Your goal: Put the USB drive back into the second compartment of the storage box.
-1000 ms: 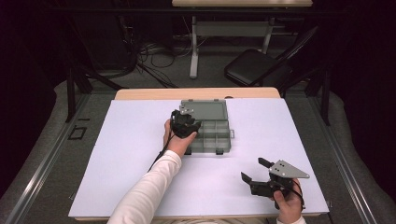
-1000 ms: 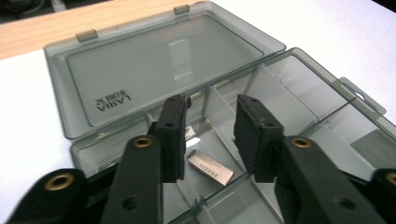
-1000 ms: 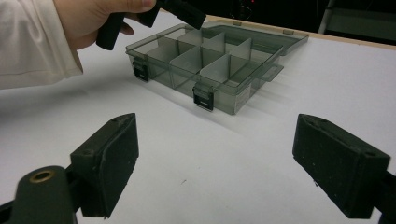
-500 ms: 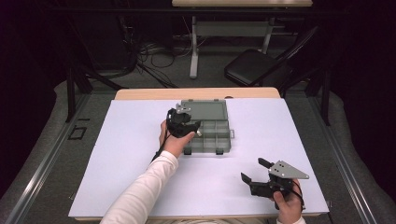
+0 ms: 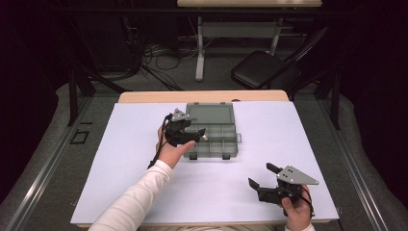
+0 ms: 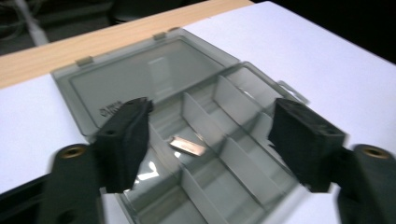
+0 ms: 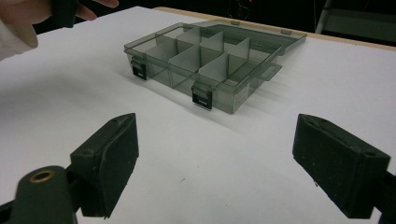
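A smoky-grey plastic compartment box point(image 5: 219, 139) lies on the white table, its lid point(image 5: 210, 114) folded flat behind it. My left gripper point(image 5: 191, 131) hovers over the box's left side, open. Seen in the left gripper view, its jaws stand wide apart above the dividers, and a small flat metal piece point(image 6: 187, 145) lies loose in a compartment below them. My right gripper point(image 5: 260, 175) rests open near the front right of the table, well apart from the box. The box point(image 7: 205, 60) lies ahead of it in the right gripper view, with nothing between the jaws.
The white sheet point(image 5: 120, 159) covers most of the table, with a wooden strip point(image 5: 144, 96) along its far edge. The box has two black latches point(image 7: 201, 99) on its near side. A black chair point(image 5: 264, 72) and cables lie on the floor beyond.
My left gripper has drifted slightly left and back toward the person over the box. The right gripper has stayed put.
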Tool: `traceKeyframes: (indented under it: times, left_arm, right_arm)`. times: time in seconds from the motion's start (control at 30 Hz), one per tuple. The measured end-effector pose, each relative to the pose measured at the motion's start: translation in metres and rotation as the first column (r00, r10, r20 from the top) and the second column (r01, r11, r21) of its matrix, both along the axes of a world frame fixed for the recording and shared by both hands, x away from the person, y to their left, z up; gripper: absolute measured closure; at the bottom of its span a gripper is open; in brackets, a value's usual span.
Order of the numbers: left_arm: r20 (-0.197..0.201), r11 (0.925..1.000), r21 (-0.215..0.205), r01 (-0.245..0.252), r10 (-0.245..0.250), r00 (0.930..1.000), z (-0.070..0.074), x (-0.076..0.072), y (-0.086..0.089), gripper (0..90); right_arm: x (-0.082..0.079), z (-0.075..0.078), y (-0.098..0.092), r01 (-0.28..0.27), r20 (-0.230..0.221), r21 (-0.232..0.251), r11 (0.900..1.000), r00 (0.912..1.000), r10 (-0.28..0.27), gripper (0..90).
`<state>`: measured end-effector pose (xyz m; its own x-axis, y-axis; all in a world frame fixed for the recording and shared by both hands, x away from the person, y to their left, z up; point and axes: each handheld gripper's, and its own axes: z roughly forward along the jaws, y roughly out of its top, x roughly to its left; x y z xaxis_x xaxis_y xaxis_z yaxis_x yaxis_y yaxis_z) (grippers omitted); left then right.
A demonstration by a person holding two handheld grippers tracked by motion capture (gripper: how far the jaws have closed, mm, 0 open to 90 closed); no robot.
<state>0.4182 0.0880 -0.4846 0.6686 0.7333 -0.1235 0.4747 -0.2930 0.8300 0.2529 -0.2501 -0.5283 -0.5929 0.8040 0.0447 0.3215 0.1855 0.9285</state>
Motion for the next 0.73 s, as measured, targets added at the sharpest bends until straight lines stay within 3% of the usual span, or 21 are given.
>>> traceKeyframes:
  times: [0.07,0.33,0.4,0.73]
  left_arm:
    - [-0.011,0.9998,-0.004,0.019,-0.019,0.9998,0.001,-0.004,0.002,22.4]
    - [0.026,0.9979,-0.036,0.053,-0.052,0.9983,0.002,-0.026,0.012,11.2]
    - [0.027,0.9972,-0.034,0.066,-0.065,0.9975,0.002,-0.032,0.016,9.5]
    - [0.049,0.989,-0.102,0.107,-0.103,0.9935,0.0,-0.068,0.04,3.7]
  right_arm:
    - [0.0,0.0,0.0,0.0,0.0,-0.001,1.0,1.0,0.0,14.1]
    - [0.0,0.0,0.002,-0.002,-0.002,-0.004,1.0,1.0,0.002,14.2]
    - [0.0,0.0,0.002,-0.001,-0.004,-0.002,1.0,1.0,0.001,14.2]
    - [0.0,0.0,0.003,0.001,-0.007,-0.003,1.0,1.0,-0.001,14.1]
